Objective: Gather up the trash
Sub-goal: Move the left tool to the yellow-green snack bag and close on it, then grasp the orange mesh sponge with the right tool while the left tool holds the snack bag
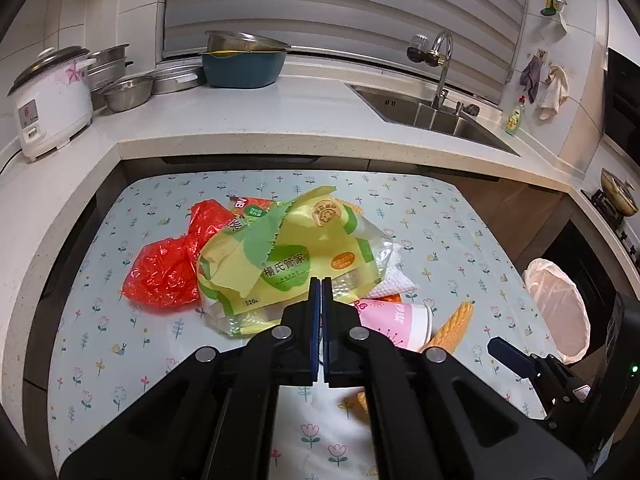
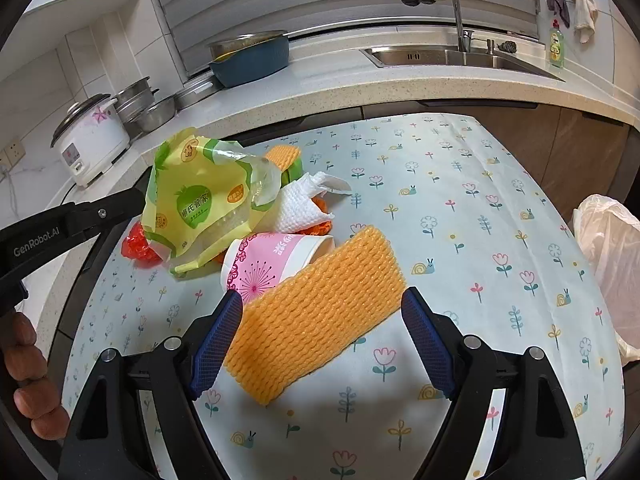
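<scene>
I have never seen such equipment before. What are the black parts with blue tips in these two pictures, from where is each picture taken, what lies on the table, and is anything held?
There is no robot here. A person holds a two-finger gripper in each hand, and each gripper carries a wide-angle camera looking forward along its fingers, so each picture shows one gripper's own view.

In the left wrist view, the left gripper is shut, its blue pads pinching the yellow-green plastic bag. In the right wrist view, the right gripper is open, with an orange foam net lying between its fingers, not yet gripped.

On the flowered tablecloth lies a pile of trash: the bag, a red plastic bag, a white paper towel and a pink paper cup on its side. A bin with a white liner stands beside the table.
</scene>
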The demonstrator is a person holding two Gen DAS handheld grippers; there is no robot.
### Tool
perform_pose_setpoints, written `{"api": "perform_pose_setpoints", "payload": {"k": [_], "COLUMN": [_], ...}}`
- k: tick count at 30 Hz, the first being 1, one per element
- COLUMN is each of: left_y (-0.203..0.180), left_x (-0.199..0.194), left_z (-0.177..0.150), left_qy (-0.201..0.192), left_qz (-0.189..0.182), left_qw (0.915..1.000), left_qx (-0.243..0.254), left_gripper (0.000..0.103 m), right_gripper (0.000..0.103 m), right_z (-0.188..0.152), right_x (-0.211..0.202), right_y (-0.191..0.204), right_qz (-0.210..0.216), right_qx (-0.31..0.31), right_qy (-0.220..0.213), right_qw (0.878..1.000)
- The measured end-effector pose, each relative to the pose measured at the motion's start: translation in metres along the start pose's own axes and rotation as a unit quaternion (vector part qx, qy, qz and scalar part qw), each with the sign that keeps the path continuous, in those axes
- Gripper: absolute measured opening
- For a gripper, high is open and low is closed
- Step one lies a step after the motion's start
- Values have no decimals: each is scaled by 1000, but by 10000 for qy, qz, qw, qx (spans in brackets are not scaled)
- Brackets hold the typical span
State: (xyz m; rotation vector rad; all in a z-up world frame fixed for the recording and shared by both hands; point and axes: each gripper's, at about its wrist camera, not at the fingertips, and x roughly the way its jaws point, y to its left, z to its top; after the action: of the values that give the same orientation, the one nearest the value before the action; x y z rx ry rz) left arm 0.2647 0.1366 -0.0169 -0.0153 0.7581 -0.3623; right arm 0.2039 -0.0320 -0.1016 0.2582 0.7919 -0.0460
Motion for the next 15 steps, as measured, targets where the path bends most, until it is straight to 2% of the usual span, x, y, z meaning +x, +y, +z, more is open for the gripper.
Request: {"api": "perform_pose_setpoints", "payload": {"k": [2, 3, 4, 6, 7, 14, 15], "left_y": [7, 10, 13, 18, 19, 15, 13], "left_x": [1, 2, 4, 7, 10, 47, 51], "left_z": [3, 6, 8, 13, 15, 31, 32], "left_qy": [-32, -36, -44, -189, -249, -226, -187], "left_qz": [61, 121, 147, 264, 298, 187, 144], "left_qw": [10000, 9999, 9999, 9993, 9989, 9956, 9952], "left_qx": [-12, 12, 61, 181, 260, 893, 950], "left_gripper": [2, 12, 34, 61, 66, 65, 57], "right_gripper": [79, 79, 79, 79, 79, 79, 79], "right_z": [2, 3, 4, 6, 8, 14, 14], "right_x": [0, 1, 1, 3, 4, 12, 13], "right_y": [-2, -3, -4, -7, -8, -10, -10], "right_qz": [-5, -7, -9, -11, -17, -26, -22], "right_qx": [6, 14, 27, 57, 68, 104, 102], "right_qy": [-20, -27, -27, -28, -31, 2, 14], "right_qw": [10000, 10000, 10000, 10000, 10000, 9999, 9999]}}
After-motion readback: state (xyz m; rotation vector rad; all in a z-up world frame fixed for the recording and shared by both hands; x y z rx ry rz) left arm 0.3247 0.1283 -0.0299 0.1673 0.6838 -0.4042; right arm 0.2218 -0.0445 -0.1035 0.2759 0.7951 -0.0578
